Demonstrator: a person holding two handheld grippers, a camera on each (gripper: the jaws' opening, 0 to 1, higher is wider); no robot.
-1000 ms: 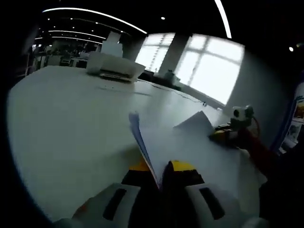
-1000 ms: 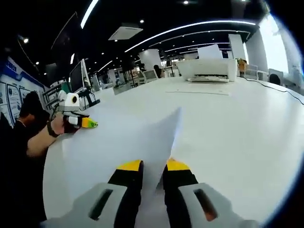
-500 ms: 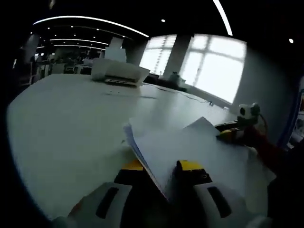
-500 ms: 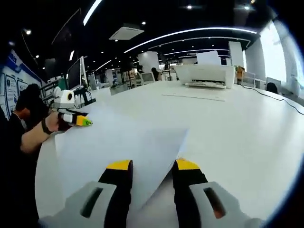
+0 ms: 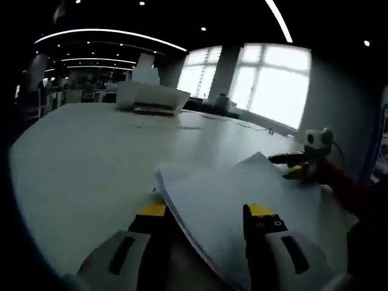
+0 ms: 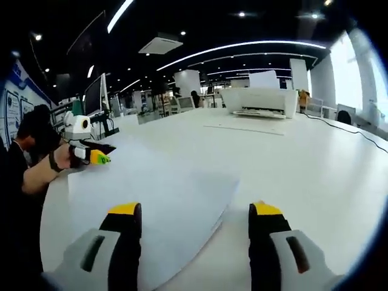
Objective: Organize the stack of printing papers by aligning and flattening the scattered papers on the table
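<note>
In the left gripper view, the left gripper [image 5: 206, 213] has its two yellow-tipped jaws spread wide, gripping nothing. The stack of papers [image 5: 242, 203] lies flat on the white table [image 5: 79, 157] and runs in between the jaws, with its near corner beside the left jaw. At the far right edge of the stack the other gripper [image 5: 300, 167] comes in, held by a hand [image 5: 330, 176] in a red sleeve; its tips sit at the paper's far edge, and whether they touch it cannot be told. This view looks toward bright windows [image 5: 273, 91] behind the table, with a cable [image 5: 242, 121] trailing across the far tabletop.

In the right gripper view, the right gripper [image 6: 194, 215] is likewise spread wide and grips nothing. The papers [image 6: 151, 188] lie flat ahead and under the left jaw, their rounded-looking edge passing between the jaws. At the stack's far left corner the left gripper [image 6: 91, 156] reaches in, held by a hand [image 6: 57, 165] with a dark wristband. This view looks down a long office instead of at windows.

Both views show a white printer [image 5: 148, 97] [image 6: 260, 102] at the far end of the table with a sheet standing up in its feed tray, and a single sheet [image 6: 242, 128] lying on the table in front of it.
</note>
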